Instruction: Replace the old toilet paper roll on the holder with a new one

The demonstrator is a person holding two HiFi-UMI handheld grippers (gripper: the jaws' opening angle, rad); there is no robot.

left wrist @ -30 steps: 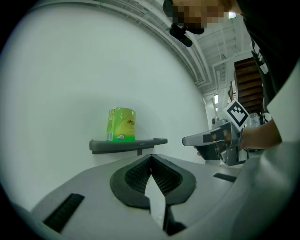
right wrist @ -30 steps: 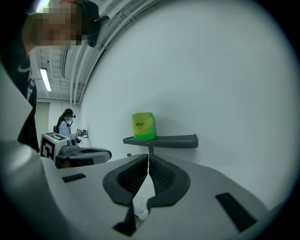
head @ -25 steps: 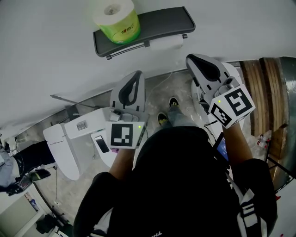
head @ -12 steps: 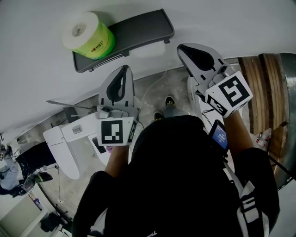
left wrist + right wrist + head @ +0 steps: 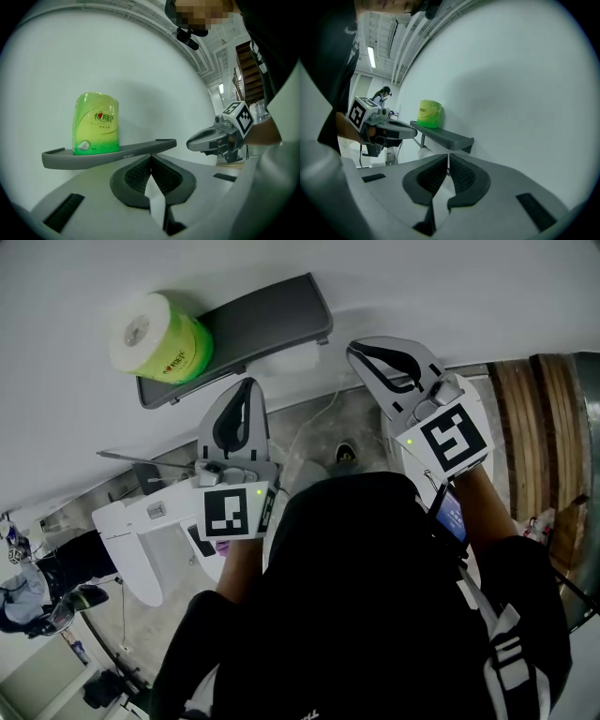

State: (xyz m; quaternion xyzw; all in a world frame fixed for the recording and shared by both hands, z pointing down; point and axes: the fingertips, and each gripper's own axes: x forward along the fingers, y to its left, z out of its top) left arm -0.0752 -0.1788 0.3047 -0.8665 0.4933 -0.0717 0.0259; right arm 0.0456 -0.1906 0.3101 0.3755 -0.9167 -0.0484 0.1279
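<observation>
Two tongs, left (image 5: pixel 150 158) and right (image 5: pixel 448 157), both closed tight, gripping nothing. One green-wrapped new roll (image 5: pixel 155 337) stands at the left end of one grey shelf (image 5: pixel 272 317). Head and right gripper views show the white old roll (image 5: pixel 302 359) under the shelf; the left gripper view doesn't. One toilet (image 5: pixel 131 540) sits lower left.

A white toilet (image 5: pixel 127 554) stands at nine o'clock on the pale stone floor (image 5: pixel 361 432). My shoe (image 5: pixel 347 453) shows at twelve. Brown wooden planks (image 5: pixel 525 418) run at two o'clock. A small blue screen (image 5: pixel 454 517) glows at three, beside my black top (image 5: pixel 366 596). Another person (image 5: pixel 42 582) is at eight, by the edge.
</observation>
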